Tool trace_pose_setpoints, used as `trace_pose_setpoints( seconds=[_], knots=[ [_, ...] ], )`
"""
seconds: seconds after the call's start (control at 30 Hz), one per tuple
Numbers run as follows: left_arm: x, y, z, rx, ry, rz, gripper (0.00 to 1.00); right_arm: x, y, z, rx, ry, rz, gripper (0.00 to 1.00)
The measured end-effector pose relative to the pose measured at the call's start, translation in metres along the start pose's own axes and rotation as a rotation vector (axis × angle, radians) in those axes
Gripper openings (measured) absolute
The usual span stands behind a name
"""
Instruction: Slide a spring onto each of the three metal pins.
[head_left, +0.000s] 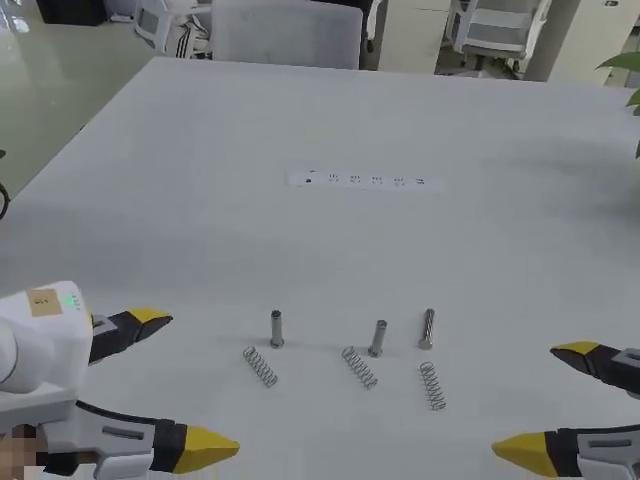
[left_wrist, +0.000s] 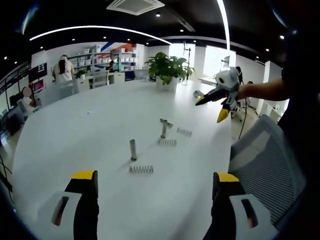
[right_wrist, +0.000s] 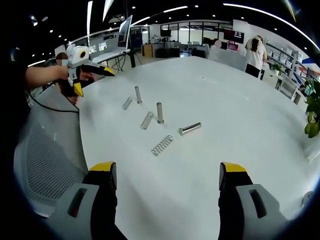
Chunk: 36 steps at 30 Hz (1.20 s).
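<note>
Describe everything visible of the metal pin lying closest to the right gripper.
The short silver metal pin is a smooth, shiny cylinder. Its end nearer the person looks slightly wider, like a flange. It lies on its side on the white table, bare, with no spring slid onto it. A coiled metal spring lies beside it, apart from it. Only the table touches the pin.

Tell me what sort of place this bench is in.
Most likely an open-plan office or meeting area: a big white table, a mesh office chair, a potted plant and shelving behind.
</note>
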<state>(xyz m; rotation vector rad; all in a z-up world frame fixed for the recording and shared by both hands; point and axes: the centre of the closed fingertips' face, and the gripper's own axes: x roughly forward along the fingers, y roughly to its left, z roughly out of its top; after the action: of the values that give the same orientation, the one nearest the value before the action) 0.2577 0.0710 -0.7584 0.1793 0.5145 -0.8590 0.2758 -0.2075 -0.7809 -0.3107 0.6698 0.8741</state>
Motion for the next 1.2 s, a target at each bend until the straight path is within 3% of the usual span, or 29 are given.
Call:
trace_pose_setpoints(
  seconds=[0.27,0.7,1.03,1.2],
  knots=[
    [-0.001,-0.002,0.002,0.005,-0.006,-0.014,0.93,0.001,-0.001,0.0,0.011,0.008,0.007,0.85],
    [0.0,0.005,0.001,-0.004,0.004,-0.005,0.92,-0.003,-0.009,-0.005,0.046,0.029,0.01,0.81],
    [0.0,0.006,0.0,-0.006,0.007,-0.006,0.9,0.001,-0.005,0.001,0.054,0.043,0.031,0.76],
    [-0.001,0.006,0.0,-0.009,0.004,-0.008,0.89,0.005,-0.002,0.01,0.074,0.017,0.055,0.73]
  ],
)
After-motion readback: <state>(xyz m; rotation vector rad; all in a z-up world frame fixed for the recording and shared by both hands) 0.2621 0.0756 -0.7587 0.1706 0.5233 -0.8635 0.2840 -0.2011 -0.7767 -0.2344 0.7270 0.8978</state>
